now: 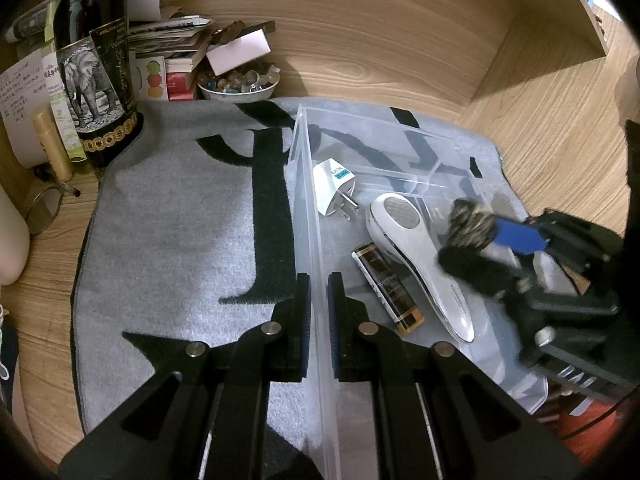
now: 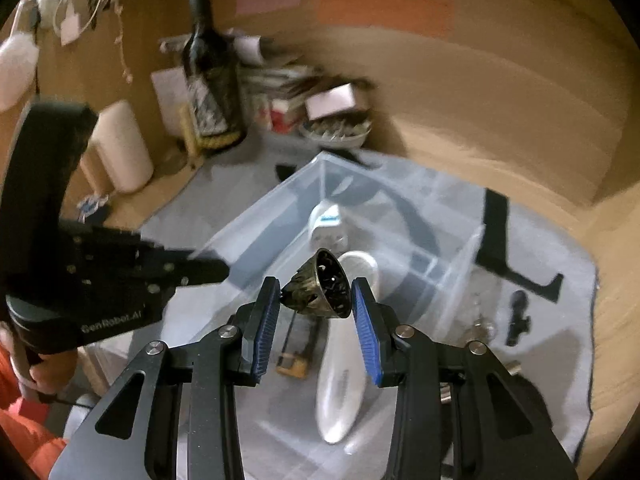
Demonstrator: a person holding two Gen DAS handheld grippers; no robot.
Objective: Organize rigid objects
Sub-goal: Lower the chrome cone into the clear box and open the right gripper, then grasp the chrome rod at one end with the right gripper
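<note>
A clear plastic bin point(image 1: 316, 216) sits on the grey mat. It holds a white plug adapter point(image 1: 334, 190), a white handheld device point(image 1: 404, 248) and a dark gold-trimmed box point(image 1: 386, 284). My left gripper point(image 1: 319, 296) is shut on the bin's near wall, one finger on each side. It shows at the left of the right wrist view as the left gripper point(image 2: 208, 270). My right gripper point(image 2: 316, 286) is shut on a bronze pierced cone-shaped ornament point(image 2: 326, 286) above the bin's inside. In the left wrist view the right gripper point(image 1: 480, 242) carries the ornament point(image 1: 472, 220) over the white device.
A dark wine bottle point(image 1: 94, 60) with an elephant label, stacked books point(image 1: 176, 52) and a bowl of marbles point(image 1: 238, 82) stand at the back left. Small black parts point(image 2: 518, 316) and metal bits point(image 2: 484, 328) lie on the mat point(image 1: 180, 220) right of the bin. Wooden walls enclose the desk.
</note>
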